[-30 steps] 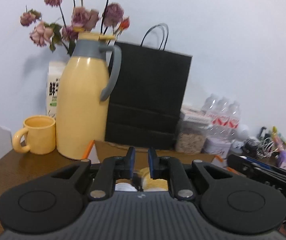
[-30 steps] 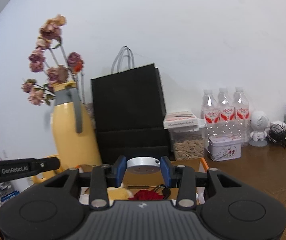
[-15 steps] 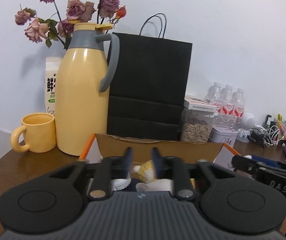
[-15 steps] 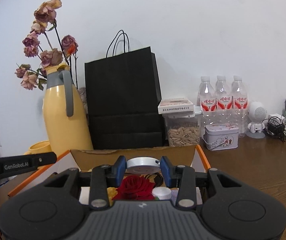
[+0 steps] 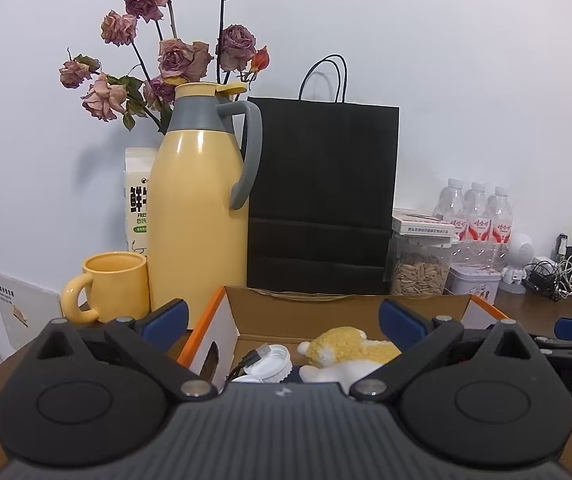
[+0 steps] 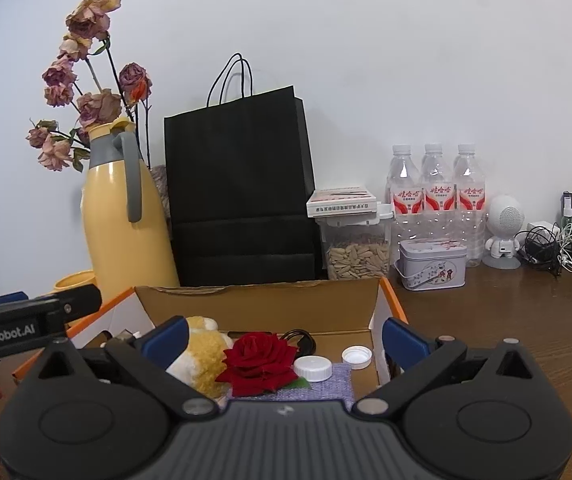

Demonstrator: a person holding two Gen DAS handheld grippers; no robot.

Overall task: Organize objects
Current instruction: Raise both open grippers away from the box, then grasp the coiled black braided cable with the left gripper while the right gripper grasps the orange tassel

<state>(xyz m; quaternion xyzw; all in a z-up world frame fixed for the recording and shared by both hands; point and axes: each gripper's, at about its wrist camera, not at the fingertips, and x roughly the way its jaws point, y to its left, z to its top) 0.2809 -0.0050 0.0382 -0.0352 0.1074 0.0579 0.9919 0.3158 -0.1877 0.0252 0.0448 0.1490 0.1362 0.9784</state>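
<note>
An open cardboard box (image 5: 326, 308) (image 6: 262, 304) with orange edges stands right in front of both grippers. Inside lie a yellow-and-white plush toy (image 5: 350, 344) (image 6: 202, 356), a red rose (image 6: 258, 360), a white cap (image 6: 313, 368) (image 5: 270, 360), a smaller cap (image 6: 357, 357), a black cable (image 6: 302, 338) and a purple cloth (image 6: 326, 388). My left gripper (image 5: 284, 318) hangs over the box's near left side, its jaws opening wide with nothing held. Over the near right side, my right gripper (image 6: 285, 336) is also opening and holds nothing.
Behind the box stand a yellow thermos jug (image 5: 198, 216), a yellow mug (image 5: 114, 284) and a black paper bag (image 5: 322, 200). To the right are a seed jar (image 6: 358, 248), a tin (image 6: 432, 264), water bottles (image 6: 436, 196) and tangled cables (image 6: 558, 240) on the brown table.
Both grippers' fingers have spread from nearly together to wide apart. The round white lid held between the right fingers is gone from them. More of the box's inside shows now.
</note>
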